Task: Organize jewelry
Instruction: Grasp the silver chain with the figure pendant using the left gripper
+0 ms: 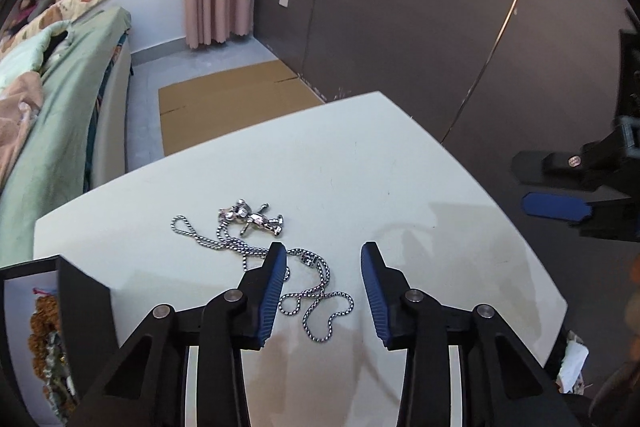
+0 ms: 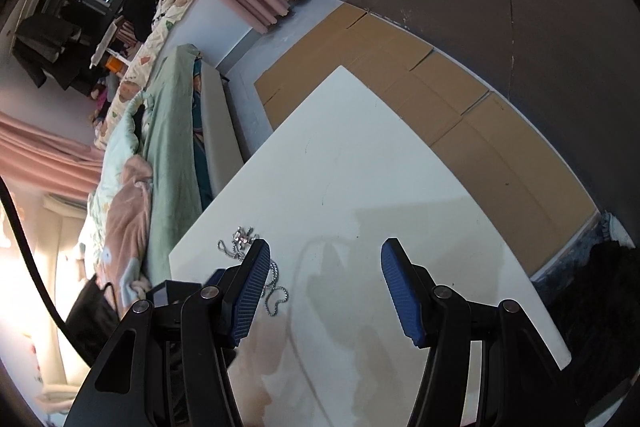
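2 grippers over a white table [image 1: 360, 155] with a silver necklace [image 1: 280, 267] lying on it.

At the far left of the left wrist view, a black box [image 1: 80, 307] sits at the table's edge with orange and green beaded pieces [image 1: 44, 339] inside. Just right of it, the necklace lies loose on the tabletop, its chain coiled and its small silver figure charm [image 1: 256, 219] at the far end. The left gripper [image 1: 324, 259] hangs above the chain, jaws apart, the left pad [image 1: 272, 291] over part of the chain, nothing pinched. Farther right, the right gripper [image 2: 324, 259] is also apart and empty, over bare tabletop, the necklace [image 2: 256, 267] near its left finger.
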`<state>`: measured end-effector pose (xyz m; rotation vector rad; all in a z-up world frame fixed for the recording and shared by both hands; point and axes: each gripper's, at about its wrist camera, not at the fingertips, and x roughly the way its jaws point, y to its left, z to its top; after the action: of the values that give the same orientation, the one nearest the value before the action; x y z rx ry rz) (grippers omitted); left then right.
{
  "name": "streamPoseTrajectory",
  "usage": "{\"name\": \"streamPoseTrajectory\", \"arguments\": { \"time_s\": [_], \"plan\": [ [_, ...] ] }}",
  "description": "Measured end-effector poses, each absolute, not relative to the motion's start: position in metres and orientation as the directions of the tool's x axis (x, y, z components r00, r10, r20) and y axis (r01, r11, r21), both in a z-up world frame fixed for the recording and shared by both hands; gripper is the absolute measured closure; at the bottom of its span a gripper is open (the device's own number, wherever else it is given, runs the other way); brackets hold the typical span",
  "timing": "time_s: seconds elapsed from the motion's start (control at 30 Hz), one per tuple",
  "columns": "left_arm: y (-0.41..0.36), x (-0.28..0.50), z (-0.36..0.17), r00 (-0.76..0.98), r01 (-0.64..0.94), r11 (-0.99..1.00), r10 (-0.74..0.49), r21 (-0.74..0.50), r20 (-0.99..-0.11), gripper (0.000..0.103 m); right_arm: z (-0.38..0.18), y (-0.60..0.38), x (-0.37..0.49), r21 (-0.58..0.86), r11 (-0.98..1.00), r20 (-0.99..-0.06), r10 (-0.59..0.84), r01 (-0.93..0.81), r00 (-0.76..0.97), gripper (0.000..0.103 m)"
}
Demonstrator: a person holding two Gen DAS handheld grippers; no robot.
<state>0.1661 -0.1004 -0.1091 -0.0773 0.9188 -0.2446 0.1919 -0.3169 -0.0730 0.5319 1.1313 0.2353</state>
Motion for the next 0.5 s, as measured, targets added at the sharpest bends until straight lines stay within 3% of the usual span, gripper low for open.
{"name": "streamPoseTrajectory", "arguments": {
  "time_s": [0.5],
  "plan": [
    [-0.104,0.182,-0.133,0.579,0.143,0.981,-0.188,-0.129,-0.793,0.07,-0.076,-0.321,0.191,0.536,0.838,-0.793,0.46,0.098,0.399,0.044]
  ]
}}
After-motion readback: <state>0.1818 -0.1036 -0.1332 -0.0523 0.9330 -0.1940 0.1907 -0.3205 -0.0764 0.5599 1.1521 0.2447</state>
